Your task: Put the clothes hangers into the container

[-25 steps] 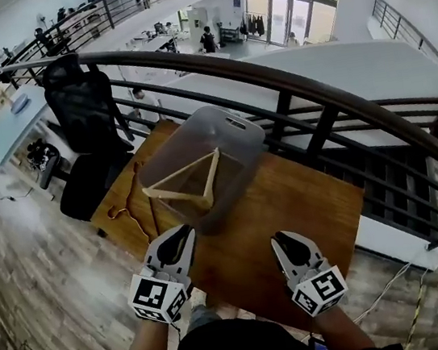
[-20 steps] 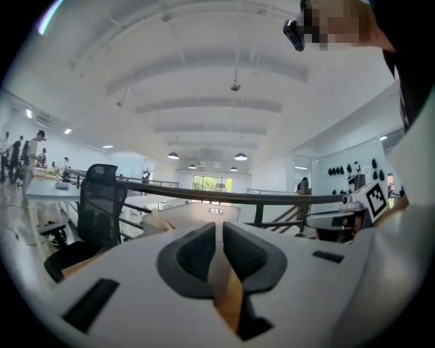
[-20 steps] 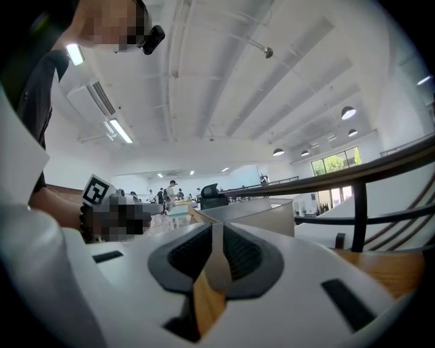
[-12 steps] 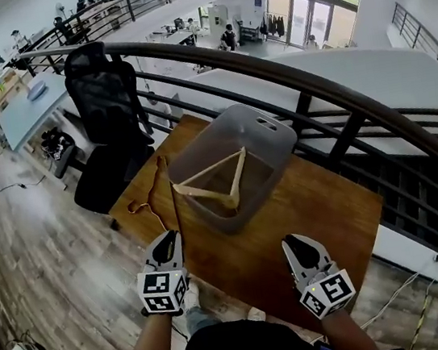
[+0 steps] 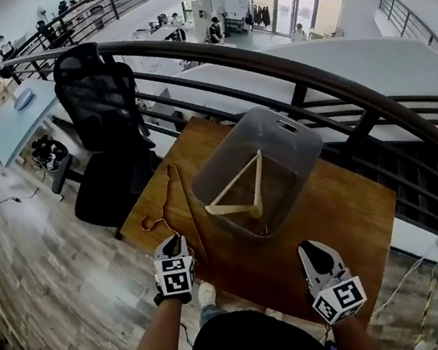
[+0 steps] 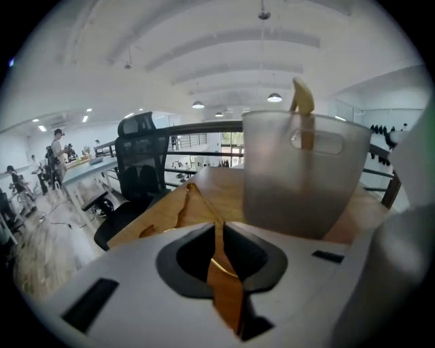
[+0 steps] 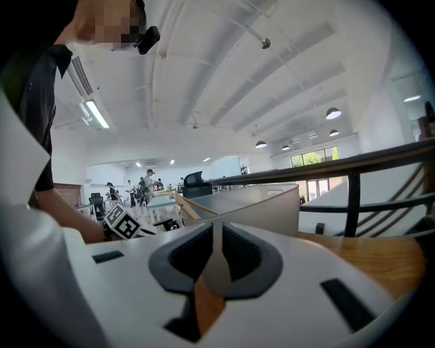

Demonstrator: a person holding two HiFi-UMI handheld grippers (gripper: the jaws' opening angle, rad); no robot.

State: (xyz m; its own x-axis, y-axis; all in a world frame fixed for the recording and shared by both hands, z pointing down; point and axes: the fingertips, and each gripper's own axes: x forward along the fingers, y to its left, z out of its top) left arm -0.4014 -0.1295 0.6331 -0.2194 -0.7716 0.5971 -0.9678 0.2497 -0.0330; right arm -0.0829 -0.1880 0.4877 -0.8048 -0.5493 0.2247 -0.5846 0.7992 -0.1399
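Observation:
A translucent grey container (image 5: pixel 279 141) stands on the wooden table (image 5: pixel 346 208); one wooden hanger (image 5: pixel 242 195) leans inside it. Its tip (image 6: pixel 302 98) pokes above the container's rim (image 6: pixel 299 119). A second wooden hanger (image 5: pixel 185 208) lies flat on the table left of the container, metal hook (image 5: pixel 154 222) toward me. My left gripper (image 5: pixel 173 246) is shut at the table's near edge, its nose just behind that hook; I see nothing clamped in it. From the left gripper (image 6: pixel 219 228) this hanger (image 6: pixel 185 207) lies ahead. My right gripper (image 5: pixel 314 252) hovers shut and empty at the near right edge.
A dark curved railing (image 5: pixel 284 66) runs behind the table, with a drop to a lower floor beyond. A black office chair (image 5: pixel 105 122) stands at the table's left end. Bare wood lies between the container and my right gripper (image 7: pixel 216 234).
My left gripper has drawn in toward the lying hanger's hook, with its marker cube turned up. The right gripper has shifted little. The head view has swung, so the container sits further right.

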